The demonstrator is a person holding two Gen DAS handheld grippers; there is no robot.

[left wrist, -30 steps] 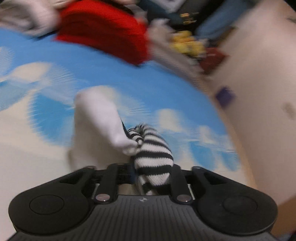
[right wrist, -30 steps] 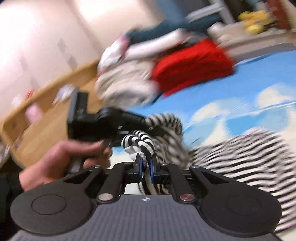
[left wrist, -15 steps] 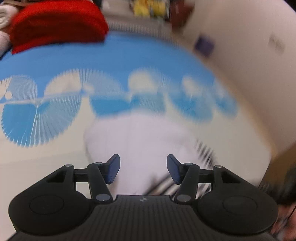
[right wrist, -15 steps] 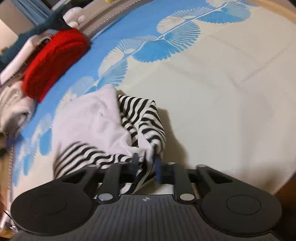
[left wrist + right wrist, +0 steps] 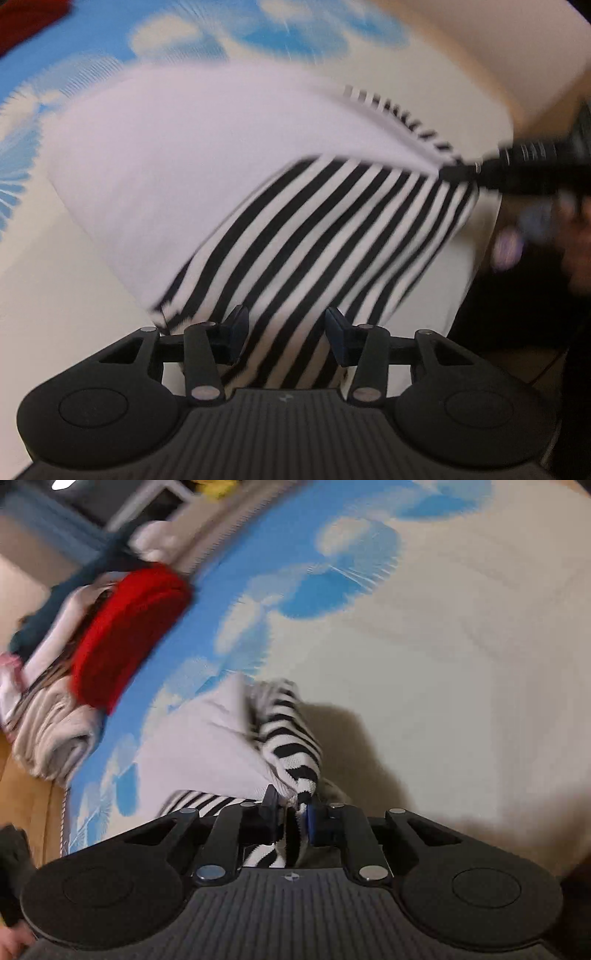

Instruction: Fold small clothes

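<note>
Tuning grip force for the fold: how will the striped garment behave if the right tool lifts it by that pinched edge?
Likely floppy: the striped garment already bunches and drapes from the right tool. Probably light, since a thin pinch holds it. The free part may drag across the mat rather than slide cleanly.

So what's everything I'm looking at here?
striped garment: one, black-and-white with a white side, on the mat, near edge
mat: one, cream with blue fan prints, under everything
red knit: one, red, far edge on the clothes pile
pale folded clothes: a few, whitish-grey, below the red knit
left tool: one, black, open over the garment
right tool: one, black, shut on the garment's edge
</note>
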